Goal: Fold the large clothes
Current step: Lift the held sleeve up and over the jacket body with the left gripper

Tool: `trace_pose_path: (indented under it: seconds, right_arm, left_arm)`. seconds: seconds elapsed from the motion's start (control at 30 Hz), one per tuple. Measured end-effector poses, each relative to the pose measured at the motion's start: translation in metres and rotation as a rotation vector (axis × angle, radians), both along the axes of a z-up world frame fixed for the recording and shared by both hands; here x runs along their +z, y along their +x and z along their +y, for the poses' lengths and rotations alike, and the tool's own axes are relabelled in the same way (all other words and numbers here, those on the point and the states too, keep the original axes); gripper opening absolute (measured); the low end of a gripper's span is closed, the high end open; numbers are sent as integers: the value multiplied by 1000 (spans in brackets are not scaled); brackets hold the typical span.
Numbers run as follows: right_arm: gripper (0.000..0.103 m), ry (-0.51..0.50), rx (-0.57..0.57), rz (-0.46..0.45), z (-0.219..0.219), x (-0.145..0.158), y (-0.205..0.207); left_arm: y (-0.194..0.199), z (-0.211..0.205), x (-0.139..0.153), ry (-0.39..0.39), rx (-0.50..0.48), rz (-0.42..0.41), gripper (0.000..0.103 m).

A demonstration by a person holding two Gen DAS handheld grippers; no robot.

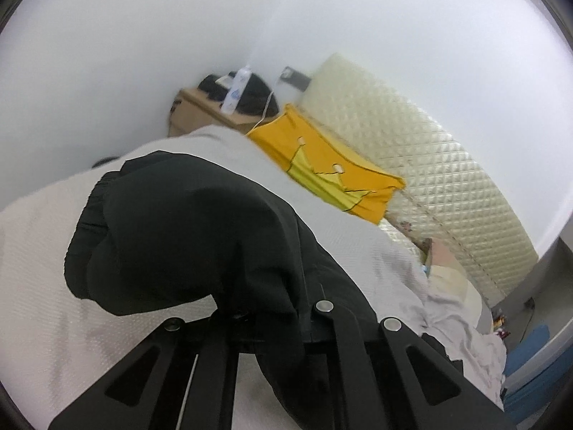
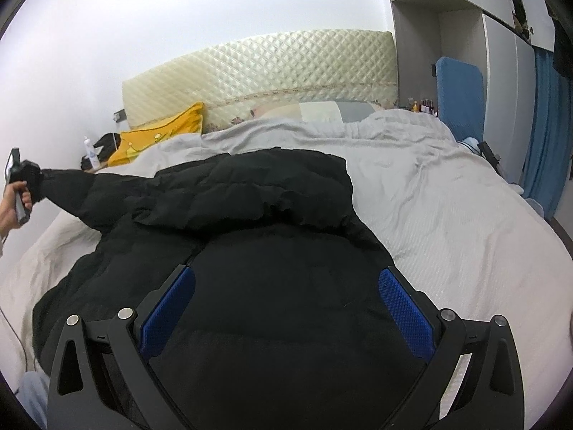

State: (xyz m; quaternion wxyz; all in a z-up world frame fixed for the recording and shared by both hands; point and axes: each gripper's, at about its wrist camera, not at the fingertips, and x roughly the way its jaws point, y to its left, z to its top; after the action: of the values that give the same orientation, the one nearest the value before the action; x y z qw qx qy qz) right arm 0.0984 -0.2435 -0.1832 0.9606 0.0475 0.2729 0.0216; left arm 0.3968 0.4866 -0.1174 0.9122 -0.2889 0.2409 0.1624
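A large black puffer jacket (image 2: 258, 215) lies spread on the bed's grey-white cover (image 2: 447, 215). My left gripper (image 1: 265, 322) is shut on the jacket's sleeve cuff (image 1: 172, 229), which drapes over its fingers; in the right wrist view it (image 2: 27, 179) holds the sleeve stretched out to the far left above the bed edge. My right gripper (image 2: 286, 308) is open, its blue pads (image 2: 404, 308) spread wide over the jacket's near body. It holds nothing.
A quilted cream headboard (image 2: 265, 68) stands at the back with a yellow pillow (image 2: 161, 132) before it. A bedside box with a bottle (image 1: 234, 89) stands at the far left. A blue chair (image 2: 460, 93) and grey wardrobe (image 2: 465, 36) stand at the right.
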Motion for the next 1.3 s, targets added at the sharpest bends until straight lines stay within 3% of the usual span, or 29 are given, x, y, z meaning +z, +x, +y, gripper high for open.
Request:
trace_pose_path:
  seconds: [0.37, 0.67, 1.03, 1.3]
  right_arm:
    - [103, 18, 30, -40, -13, 12, -17]
    - [103, 29, 37, -79, -31, 22, -30]
    - [103, 32, 47, -105, -55, 33, -34]
    - [103, 43, 38, -106, -71, 35, -36]
  left_arm:
    - [-30, -105, 95, 163, -113, -37, 5]
    - [-39, -195, 144, 237, -180, -67, 5]
    - [-43, -297, 184, 301, -272, -82, 6]
    - [-34, -388, 188, 384, -375, -63, 6]
